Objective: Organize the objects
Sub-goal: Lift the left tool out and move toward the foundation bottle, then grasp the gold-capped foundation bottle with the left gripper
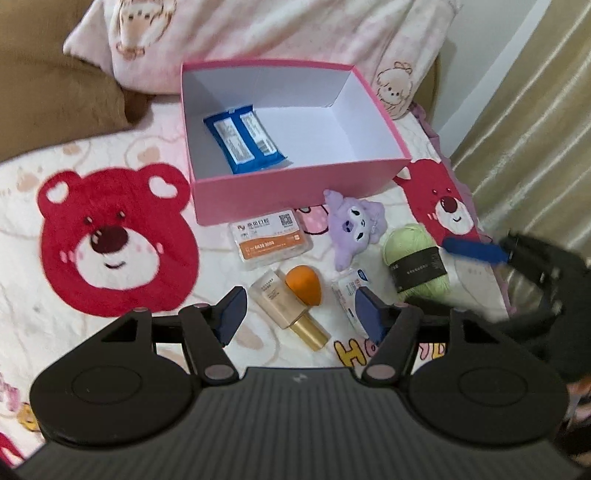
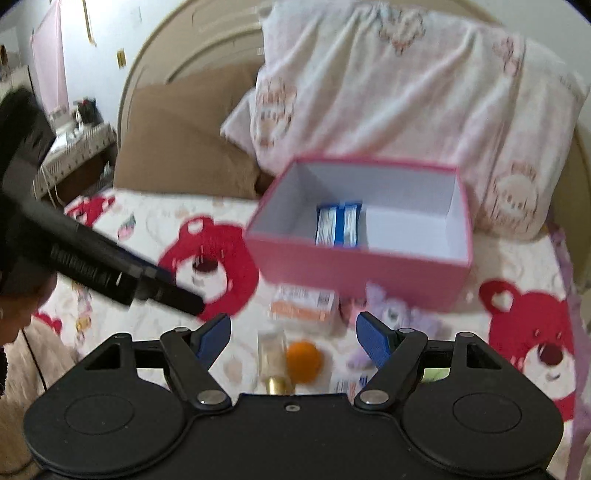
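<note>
Pink box on bed blanket, blue wipes pack inside. Before it: card case, cream tube, orange sponge, purple plush, green yarn. Left gripper and right gripper fingers spread, empty. Pillows behind.

An open box sits on a bed, with a wet-wipe pack lying inside at its 9 o'clock side. Pillows lie behind the box, at 12 o'clock. Before it, at 6 o'clock, lies a card case, with a plush toy to its 3 o'clock and a yarn ball farther that way. Nearer the camera, a cosmetic tube touches a makeup sponge; a tissue packet lies to their 3 o'clock.
</note>
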`<action>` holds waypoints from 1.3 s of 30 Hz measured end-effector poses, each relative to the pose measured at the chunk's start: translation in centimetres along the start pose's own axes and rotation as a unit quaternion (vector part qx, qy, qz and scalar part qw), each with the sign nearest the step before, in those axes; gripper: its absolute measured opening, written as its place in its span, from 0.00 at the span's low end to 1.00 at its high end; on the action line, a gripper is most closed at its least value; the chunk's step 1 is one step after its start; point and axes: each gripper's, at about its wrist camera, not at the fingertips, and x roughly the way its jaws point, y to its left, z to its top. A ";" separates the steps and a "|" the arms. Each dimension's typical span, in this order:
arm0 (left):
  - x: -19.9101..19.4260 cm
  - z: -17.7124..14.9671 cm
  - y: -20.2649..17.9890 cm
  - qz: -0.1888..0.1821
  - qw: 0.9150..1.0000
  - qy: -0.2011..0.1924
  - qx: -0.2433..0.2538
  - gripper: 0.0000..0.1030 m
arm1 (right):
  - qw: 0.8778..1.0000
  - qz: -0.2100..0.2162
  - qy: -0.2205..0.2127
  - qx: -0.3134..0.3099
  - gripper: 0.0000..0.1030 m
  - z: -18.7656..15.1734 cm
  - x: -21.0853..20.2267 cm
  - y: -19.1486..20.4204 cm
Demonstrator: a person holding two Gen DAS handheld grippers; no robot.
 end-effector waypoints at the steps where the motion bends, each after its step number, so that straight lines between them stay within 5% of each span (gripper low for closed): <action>1: 0.8 -0.2 0.1 -0.002 1.000 0.001 -0.005 0.62 | 1.000 0.000 0.009 -0.004 0.77 -0.6 0.8 0.2; 9: 6.5 -2.8 1.3 0.008 0.999 0.014 -0.037 0.61 | 0.999 0.032 0.038 0.001 0.77 -4.1 5.9 1.0; 14: 8.6 -3.8 2.3 0.013 0.998 -0.002 -0.059 0.60 | 0.996 0.033 0.071 -0.049 0.75 -5.4 9.1 2.6; 17: 10.2 -4.5 3.7 -0.018 0.995 0.008 -0.102 0.57 | 0.992 0.043 0.098 -0.074 0.64 -5.7 11.2 3.5; 20: 11.1 -5.2 3.8 0.006 0.995 -0.003 -0.098 0.49 | 0.989 0.025 0.119 -0.080 0.50 -5.6 13.5 3.6; 23: 11.7 -5.5 3.7 0.017 0.996 -0.023 -0.087 0.43 | 0.991 0.014 0.120 -0.053 0.41 -6.0 14.8 2.9; 27: 12.8 -5.7 4.3 -0.016 0.993 -0.032 -0.110 0.26 | 0.994 0.002 0.101 -0.035 0.40 -7.3 15.0 2.9; 36: 12.6 -6.0 4.9 -0.028 0.989 -0.013 -0.142 0.26 | 0.989 0.038 0.117 0.083 0.40 -6.8 15.2 1.8; 39: 13.4 -6.2 5.2 -0.034 0.987 -0.010 -0.159 0.34 | 0.989 0.036 0.116 0.082 0.40 -7.1 15.5 1.8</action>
